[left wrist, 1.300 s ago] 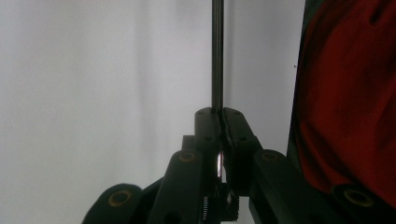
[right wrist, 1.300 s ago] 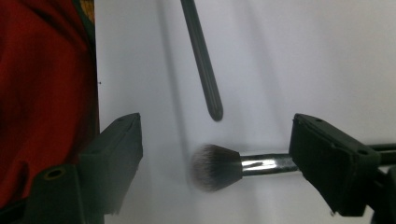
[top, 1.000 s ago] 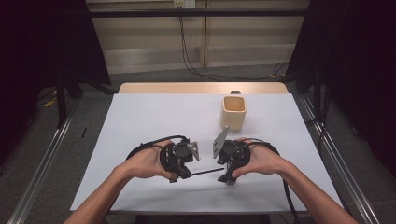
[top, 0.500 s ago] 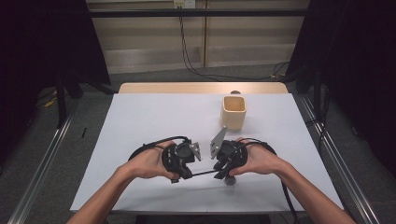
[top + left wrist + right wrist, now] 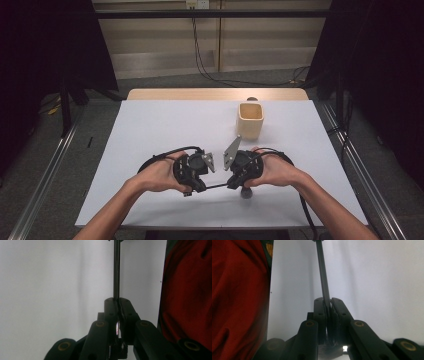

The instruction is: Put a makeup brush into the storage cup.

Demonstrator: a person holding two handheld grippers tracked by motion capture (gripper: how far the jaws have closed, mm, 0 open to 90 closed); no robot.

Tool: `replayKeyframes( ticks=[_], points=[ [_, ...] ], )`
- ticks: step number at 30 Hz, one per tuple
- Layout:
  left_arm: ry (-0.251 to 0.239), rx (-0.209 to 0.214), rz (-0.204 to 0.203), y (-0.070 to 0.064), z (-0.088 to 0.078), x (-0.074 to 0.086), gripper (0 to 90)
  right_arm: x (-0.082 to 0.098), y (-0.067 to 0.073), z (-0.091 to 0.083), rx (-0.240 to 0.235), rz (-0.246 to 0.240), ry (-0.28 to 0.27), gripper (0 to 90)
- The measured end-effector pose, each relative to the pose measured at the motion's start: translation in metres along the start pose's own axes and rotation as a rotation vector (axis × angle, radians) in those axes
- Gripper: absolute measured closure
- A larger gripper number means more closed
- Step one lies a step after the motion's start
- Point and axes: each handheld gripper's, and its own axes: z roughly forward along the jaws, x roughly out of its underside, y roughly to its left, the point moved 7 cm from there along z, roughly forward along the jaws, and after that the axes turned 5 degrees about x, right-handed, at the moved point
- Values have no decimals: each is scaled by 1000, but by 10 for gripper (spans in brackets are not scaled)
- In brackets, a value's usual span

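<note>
Holding a thin dark rod [image 5: 216, 186] between the 2 grippers, low over the white table [image 5: 150, 130] at about 6 o'clock on it, near the person's edge. The left gripper [image 5: 200, 186] has its jaws pinched tight on 1 end of the rod; in the left gripper view the rod [image 5: 116, 270] runs straight up toward 12 o'clock from between the pads. The right gripper [image 5: 231, 185] has just been closing its jaws, and they're now clamped on the other end, with the rod [image 5: 322, 272] sticking out toward 12 o'clock, tilted slightly left. A tan square cup [image 5: 249, 120] stands upright at about 1 o'clock from the hands, well apart from them. Red cloth [image 5: 187, 290] shows past the table edge at 3 o'clock in the left gripper view.
</note>
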Motion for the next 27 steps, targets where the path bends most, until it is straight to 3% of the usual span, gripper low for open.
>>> replayKeyframes(
  ticks=[7,8,10,16,18,19,27],
  points=[
    [-20,8,-6,0,0,1,854,2,0,2,-13,-22,-7,851],
    [-9,27,-2,0,-1,1,853,2,0,2,-20,-23,-6,853],
    [-29,2,-1,2,-1,1,850,3,0,2,-30,-17,-6,855],
    [-59,24,-24,7,-2,2,828,5,-1,2,-47,-13,-27,861],
    [-73,32,-33,8,-2,1,789,6,0,2,-53,-15,-19,861],
    [-66,29,-18,10,-2,2,767,7,0,2,-56,-13,-17,861],
    [-159,-1,-62,12,-5,-1,600,11,-3,-1,-27,4,-43,861]
  ],
)
